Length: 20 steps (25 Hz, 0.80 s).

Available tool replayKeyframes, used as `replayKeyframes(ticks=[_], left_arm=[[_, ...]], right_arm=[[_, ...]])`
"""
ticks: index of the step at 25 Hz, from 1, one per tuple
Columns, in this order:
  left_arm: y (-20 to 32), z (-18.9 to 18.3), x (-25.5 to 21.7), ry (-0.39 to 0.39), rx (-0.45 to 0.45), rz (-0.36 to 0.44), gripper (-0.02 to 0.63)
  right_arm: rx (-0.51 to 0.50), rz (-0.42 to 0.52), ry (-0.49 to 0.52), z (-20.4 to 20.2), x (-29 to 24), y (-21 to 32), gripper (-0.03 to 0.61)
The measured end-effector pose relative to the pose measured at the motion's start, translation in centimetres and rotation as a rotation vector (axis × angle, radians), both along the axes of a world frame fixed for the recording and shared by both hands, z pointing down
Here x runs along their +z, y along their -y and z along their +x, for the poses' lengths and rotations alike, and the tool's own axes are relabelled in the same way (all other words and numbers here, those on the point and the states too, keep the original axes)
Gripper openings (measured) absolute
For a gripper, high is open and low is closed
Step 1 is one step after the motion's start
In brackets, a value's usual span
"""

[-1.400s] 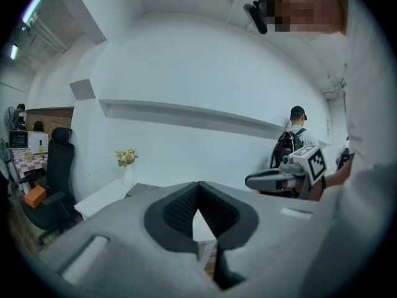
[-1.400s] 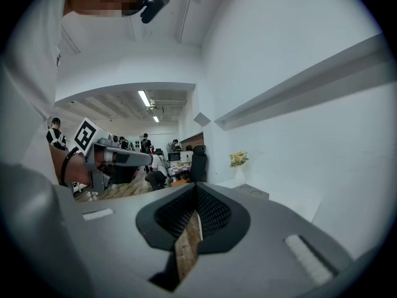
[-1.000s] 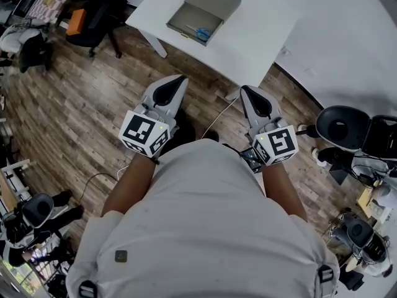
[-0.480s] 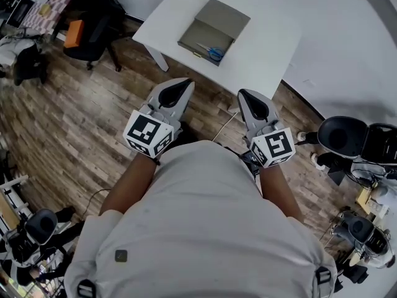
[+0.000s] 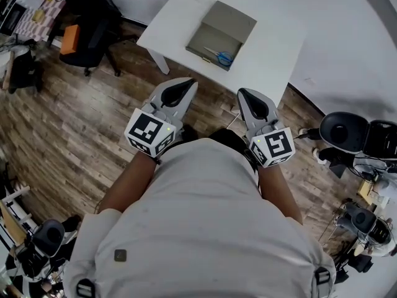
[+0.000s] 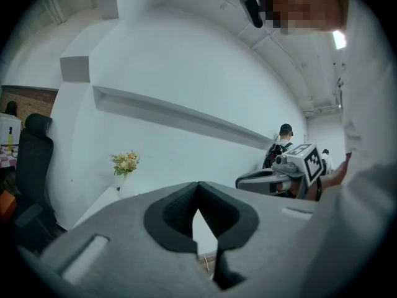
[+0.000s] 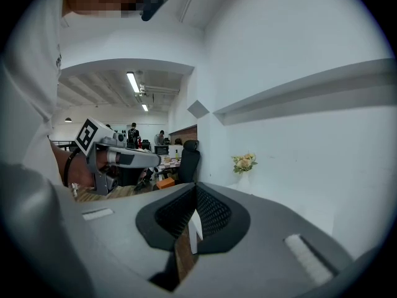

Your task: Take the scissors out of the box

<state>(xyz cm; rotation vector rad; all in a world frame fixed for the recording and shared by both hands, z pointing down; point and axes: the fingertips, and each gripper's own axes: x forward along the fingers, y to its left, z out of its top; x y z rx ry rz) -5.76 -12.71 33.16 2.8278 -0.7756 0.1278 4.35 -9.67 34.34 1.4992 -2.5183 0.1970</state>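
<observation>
Blue-handled scissors (image 5: 223, 57) lie in a flat grey-brown box (image 5: 211, 40) whose lid (image 5: 232, 20) is folded back. The box rests near the front edge of a white table (image 5: 273, 42) in the head view. My left gripper (image 5: 188, 82) and right gripper (image 5: 246, 93) are held side by side over the wooden floor, short of the table and pointing toward it. Both are shut with nothing between the jaws. Seen from its own camera, the left gripper (image 6: 198, 188) faces a white wall. So does the right gripper (image 7: 196, 188).
A vase of flowers (image 6: 126, 162) stands at the table's far end, also showing in the right gripper view as flowers (image 7: 244, 162). A black office chair (image 5: 87, 23) with an orange item stands left. A round black chair (image 5: 338, 129) and gear are right. People stand far off.
The table and box have come nearer and lower in the head view as I walk forward. Both grippers keep their side-by-side pose and stay shut.
</observation>
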Motion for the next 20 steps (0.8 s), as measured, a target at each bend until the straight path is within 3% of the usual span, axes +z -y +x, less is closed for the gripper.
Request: replayKeyframes(ticks=[10, 20], left_arm=[[3.4, 0.0, 1.2, 0.016, -0.018, -0.016, 0.002], [9.0, 0.9, 2.3, 0.036, -0.079, -0.049, 0.002]], right_arm=[[-0.016, -0.023, 0.004, 0.4, 1.4, 3.7, 0.011], [-0.087, -0.066, -0.028, 1.8, 3.1, 10.8, 0.011]])
